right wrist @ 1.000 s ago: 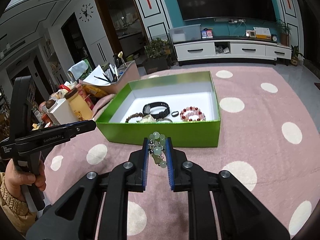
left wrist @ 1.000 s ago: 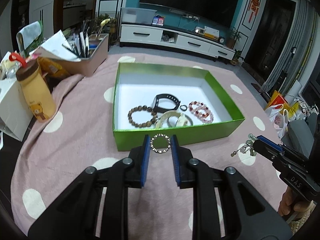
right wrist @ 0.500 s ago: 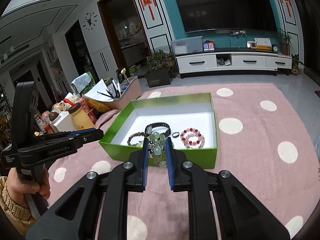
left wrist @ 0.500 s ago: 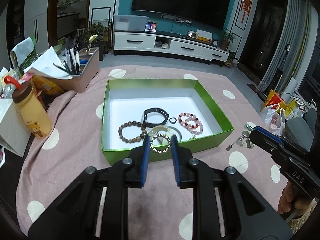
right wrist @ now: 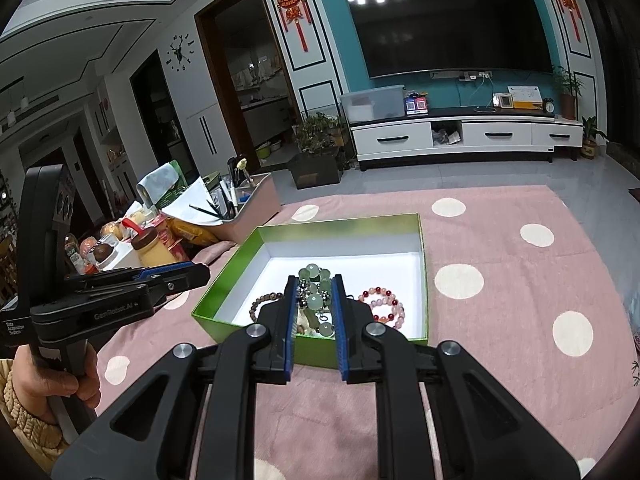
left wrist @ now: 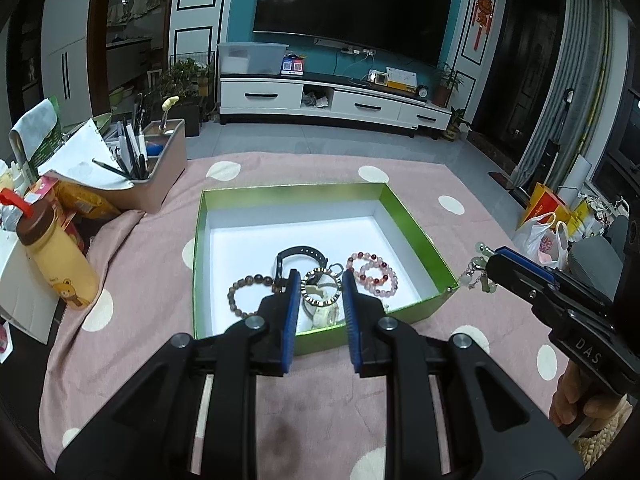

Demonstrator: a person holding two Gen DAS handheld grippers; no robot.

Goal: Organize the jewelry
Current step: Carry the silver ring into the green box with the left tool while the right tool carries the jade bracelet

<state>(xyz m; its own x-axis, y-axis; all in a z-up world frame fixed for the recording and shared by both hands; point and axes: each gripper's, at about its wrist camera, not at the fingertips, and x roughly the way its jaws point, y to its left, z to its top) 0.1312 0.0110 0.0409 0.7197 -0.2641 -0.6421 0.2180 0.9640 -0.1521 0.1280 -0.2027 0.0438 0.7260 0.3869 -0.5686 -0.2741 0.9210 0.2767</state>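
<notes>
Carrying: you hold one piece in each gripper, both raised near the green box (left wrist: 416, 236) on the pink dotted cloth (left wrist: 132, 264).
Left gripper (left wrist: 320, 292): its blue pads are clamped on the rim of a metal ring bangle (left wrist: 321, 287), which stands upright between them over the box's near wall.
Right gripper (right wrist: 314, 300): closed on a green bead bracelet (right wrist: 314, 288) with small metal charms; part of the strand dangles loose beyond the tips.
Already in the box: a brown bead bracelet (left wrist: 250, 294), a black band (left wrist: 300, 256), a pink and red bead bracelet (left wrist: 372, 274) and a pale bangle (left wrist: 324, 312).
Handling, bangle: probably light, stiff and slick, so it could twist or slip; grip across opposite edges.
Handling, green beads: likely floppy, strung on cord; it will swing and may snag the box wall. Lower it in before you release.
Hard to see: your own fingers cover the middle of the box, and the pale bangle is mostly hidden.
</notes>
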